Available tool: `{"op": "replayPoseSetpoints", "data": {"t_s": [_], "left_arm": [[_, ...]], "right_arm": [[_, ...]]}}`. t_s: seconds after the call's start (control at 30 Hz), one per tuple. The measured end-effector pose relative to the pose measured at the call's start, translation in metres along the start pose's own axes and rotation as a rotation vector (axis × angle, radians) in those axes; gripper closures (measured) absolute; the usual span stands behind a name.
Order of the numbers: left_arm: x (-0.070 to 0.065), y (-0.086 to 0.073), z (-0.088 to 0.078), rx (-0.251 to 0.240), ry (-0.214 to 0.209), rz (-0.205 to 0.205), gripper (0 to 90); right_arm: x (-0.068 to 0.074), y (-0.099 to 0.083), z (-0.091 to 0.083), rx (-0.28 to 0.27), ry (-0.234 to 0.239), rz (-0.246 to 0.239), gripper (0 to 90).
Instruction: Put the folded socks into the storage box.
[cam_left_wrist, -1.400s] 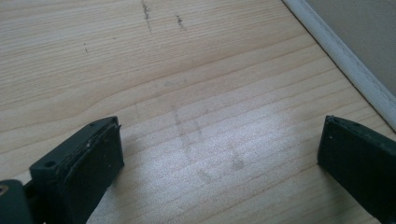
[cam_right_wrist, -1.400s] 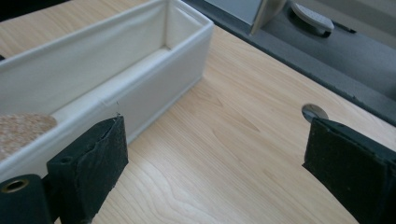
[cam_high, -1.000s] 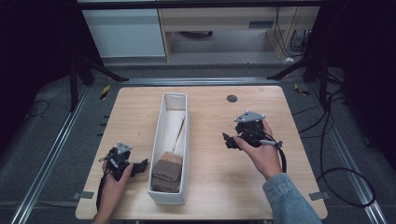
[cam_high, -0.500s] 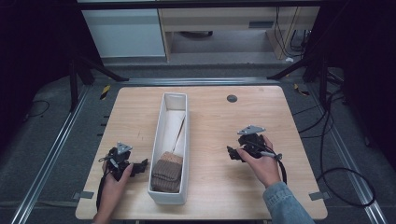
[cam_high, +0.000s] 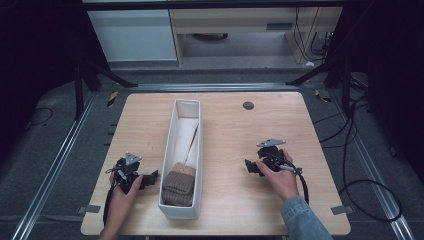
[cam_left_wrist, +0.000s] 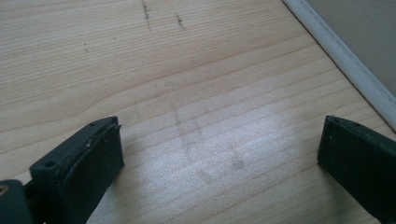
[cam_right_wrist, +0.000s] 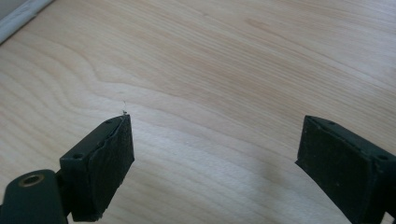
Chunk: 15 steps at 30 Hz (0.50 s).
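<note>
A long white bin (cam_high: 168, 150) lies lengthwise in the middle of the wooden table (cam_high: 225, 130). Inside it, a brown knitted item (cam_high: 178, 184) sits at the near end and a cream folded cloth (cam_high: 185, 137) lies farther back. My left gripper (cam_high: 148, 179) rests low on the table just left of the bin, open, with bare wood between its jaws (cam_left_wrist: 219, 154). My right gripper (cam_high: 250, 167) sits on the table right of the bin, open over bare wood (cam_right_wrist: 215, 140). The bin's white wall (cam_left_wrist: 345, 51) shows at the right of the left gripper view.
A small dark round hole (cam_high: 248, 105) marks the table's far right part. Cables (cam_high: 360, 165) trail on the dark floor to the right. A white cabinet (cam_high: 135, 30) and a wooden shelf unit (cam_high: 240, 25) stand beyond the table.
My right gripper has moved down toward the near edge and settled low on the table. The left gripper has stayed put.
</note>
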<state>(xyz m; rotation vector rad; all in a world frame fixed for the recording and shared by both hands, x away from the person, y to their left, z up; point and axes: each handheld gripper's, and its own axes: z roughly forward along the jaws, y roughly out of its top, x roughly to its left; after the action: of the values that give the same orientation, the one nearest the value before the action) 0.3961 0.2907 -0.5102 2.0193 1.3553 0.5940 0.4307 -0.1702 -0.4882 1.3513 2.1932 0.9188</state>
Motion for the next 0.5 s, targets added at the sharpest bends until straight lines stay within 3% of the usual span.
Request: {"op": "replayPoseSetpoints", "data": {"t_s": [0.3, 0.5], "left_arm": [[0.000, 0.000, 0.000, 0.000, 0.000, 0.000, 0.0], [0.000, 0.000, 0.000, 0.000, 0.000, 0.000, 0.0]], "right_arm": [[-0.022, -0.007, 0.006, -0.008, -0.059, 0.062, 9.9], [-0.030, -0.013, 0.010, -0.006, -0.071, 0.107, 9.6]]}}
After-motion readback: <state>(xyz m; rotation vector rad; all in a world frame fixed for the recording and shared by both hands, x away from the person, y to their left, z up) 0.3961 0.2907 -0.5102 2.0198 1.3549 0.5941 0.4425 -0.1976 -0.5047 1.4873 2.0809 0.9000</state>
